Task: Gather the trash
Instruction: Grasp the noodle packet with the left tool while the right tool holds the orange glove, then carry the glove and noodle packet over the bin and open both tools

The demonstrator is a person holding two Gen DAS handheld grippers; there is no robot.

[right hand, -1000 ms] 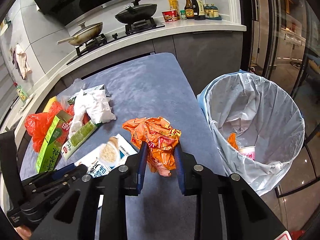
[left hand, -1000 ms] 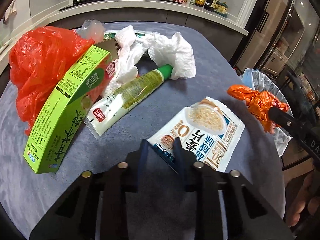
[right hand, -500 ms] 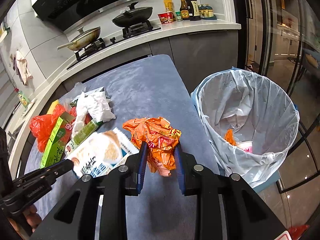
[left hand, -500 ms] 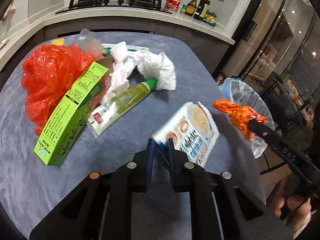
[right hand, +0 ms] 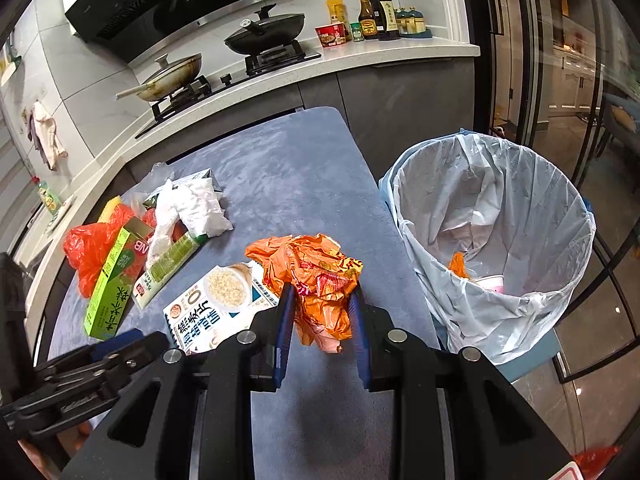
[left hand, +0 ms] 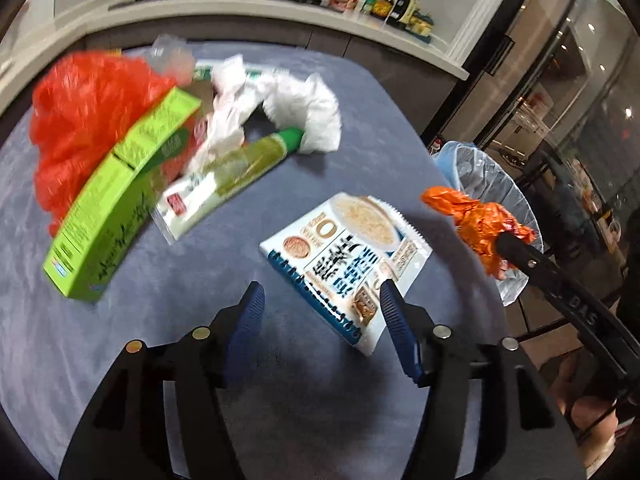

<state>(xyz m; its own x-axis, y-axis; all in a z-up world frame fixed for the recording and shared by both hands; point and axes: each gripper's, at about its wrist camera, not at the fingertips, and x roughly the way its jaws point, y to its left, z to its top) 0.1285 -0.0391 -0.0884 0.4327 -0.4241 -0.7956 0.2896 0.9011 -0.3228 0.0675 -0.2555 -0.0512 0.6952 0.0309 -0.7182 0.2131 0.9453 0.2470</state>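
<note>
In the left wrist view, the left hand-held gripper (left hand: 322, 308) stands with its jaws spread wide and nothing between them; the oatmeal packet (left hand: 348, 256) lies flat on the blue-grey desk (left hand: 120, 360) just beyond the fingertips, its near right corner close by the right finger. Far left on the desk sits the rest of the litter: one red plastic bag (left hand: 80, 120), one green carton (left hand: 116, 204), one green-and-white tube pack (left hand: 228, 180) and a heap of white crumpled paper (left hand: 288, 108). At the right, the crumpled orange wrapper (left hand: 476, 220) is seen pinched in the other tool, with the lined bin (left hand: 480, 172) behind it. In the right wrist view, the right hand-held gripper (right hand: 320, 312) is closed partway around that orange wrapper (right hand: 316, 276), holding it above the desk's right edge, near the trash bin (right hand: 492, 240) but not yet over its mouth. The bin holds an orange scrap and a pale cup at the bottom. I judge the step in hand to be carrying the wrapper to the bin; the next move calls for swinging right over the opening and letting go, while the left tool could take the packet. By my count, five pieces remain on the desk and one is in the air.
</note>
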